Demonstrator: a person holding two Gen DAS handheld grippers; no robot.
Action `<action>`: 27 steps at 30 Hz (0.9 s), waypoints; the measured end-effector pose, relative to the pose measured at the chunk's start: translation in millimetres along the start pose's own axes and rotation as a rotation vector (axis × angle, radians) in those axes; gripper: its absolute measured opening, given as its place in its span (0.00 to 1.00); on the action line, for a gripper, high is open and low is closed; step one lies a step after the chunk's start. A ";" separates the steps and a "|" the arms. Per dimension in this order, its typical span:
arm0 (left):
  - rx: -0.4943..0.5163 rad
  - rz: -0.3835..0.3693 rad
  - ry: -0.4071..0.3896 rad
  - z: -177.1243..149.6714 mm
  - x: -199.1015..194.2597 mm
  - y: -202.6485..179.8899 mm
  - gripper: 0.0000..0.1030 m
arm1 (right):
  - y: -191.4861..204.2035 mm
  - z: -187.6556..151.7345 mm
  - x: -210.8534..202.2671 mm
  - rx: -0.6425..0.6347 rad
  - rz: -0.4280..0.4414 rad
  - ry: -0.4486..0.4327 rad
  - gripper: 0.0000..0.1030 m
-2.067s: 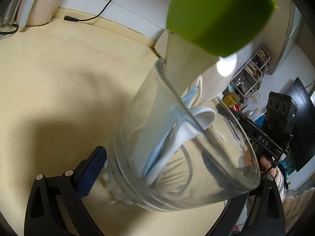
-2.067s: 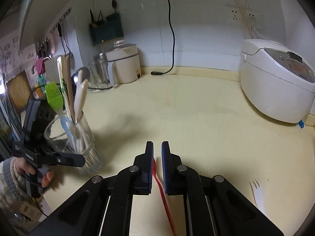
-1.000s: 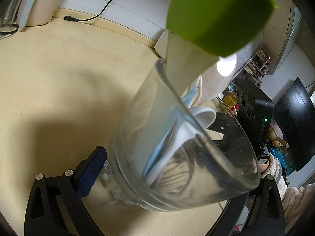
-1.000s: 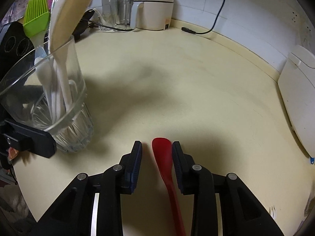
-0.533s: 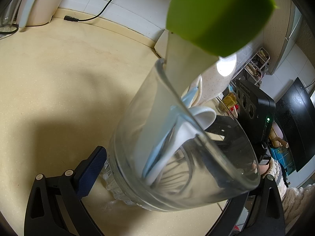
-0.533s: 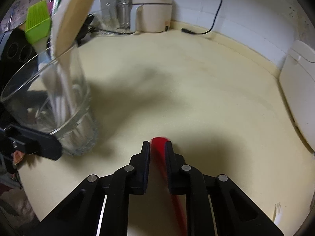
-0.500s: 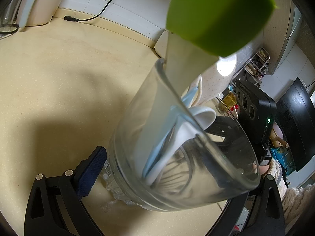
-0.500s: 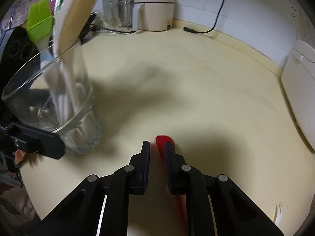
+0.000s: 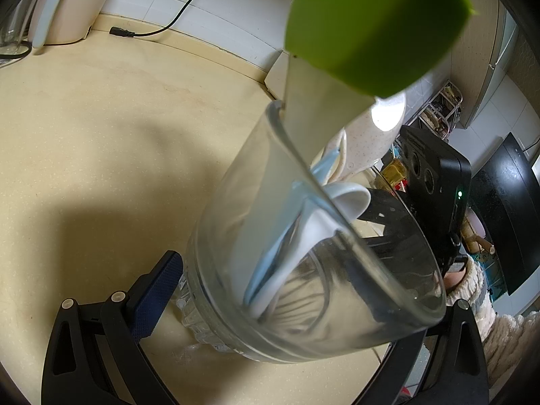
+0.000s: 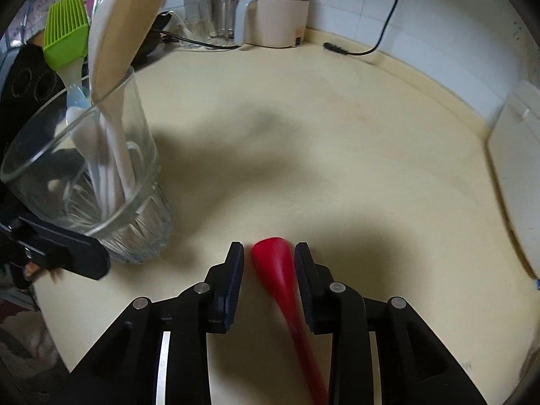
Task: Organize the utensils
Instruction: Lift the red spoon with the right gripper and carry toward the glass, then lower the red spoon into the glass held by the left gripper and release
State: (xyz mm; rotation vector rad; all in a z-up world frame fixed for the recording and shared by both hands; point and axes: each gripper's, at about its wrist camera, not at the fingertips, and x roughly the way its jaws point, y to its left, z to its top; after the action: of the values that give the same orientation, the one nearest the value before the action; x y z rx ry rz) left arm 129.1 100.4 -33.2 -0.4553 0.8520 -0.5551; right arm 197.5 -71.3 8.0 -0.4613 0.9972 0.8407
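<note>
A clear glass tumbler (image 9: 236, 202) stands on the beige counter, gripped low down by my left gripper (image 9: 310, 287), which is shut on it. It holds a green silicone brush (image 10: 65, 30), a wooden spatula (image 10: 125, 23), white spoons (image 10: 84, 128) and a whisk. In the right wrist view the tumbler (image 10: 135, 222) is at the left. A red spoon (image 10: 276, 270) lies bowl forward between the fingers of my right gripper (image 10: 269, 248). Its jaws are opening, and there is a gap between the pads and the spoon, which is blurred.
A white rice cooker (image 10: 516, 168) sits at the right edge. A beige appliance (image 10: 273, 10), a steel cup (image 10: 221, 10) and a loose power cord (image 10: 354, 50) line the tiled back wall. The counter's front edge runs along the lower left.
My right gripper came in close to the tumbler, closed on the red spoon half a second ago and has now spread apart again. The left gripper and the tumbler have stayed still.
</note>
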 end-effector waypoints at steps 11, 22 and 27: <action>0.000 0.000 0.000 0.1 0.2 -0.2 0.97 | 2.3 -1.6 5.6 -0.014 0.018 -0.004 0.31; 0.000 0.000 0.001 0.1 0.2 -0.1 0.97 | 6.3 -3.6 -24.2 0.001 -0.061 -0.127 0.25; 0.000 0.000 0.001 0.2 0.0 0.1 0.97 | 3.2 -7.3 -63.0 0.068 -0.078 -0.270 0.25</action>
State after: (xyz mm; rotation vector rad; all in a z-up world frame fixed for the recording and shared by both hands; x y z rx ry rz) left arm 129.2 100.4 -33.2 -0.4552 0.8528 -0.5558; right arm 173.5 -99.7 59.5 -0.3167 0.7511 0.7737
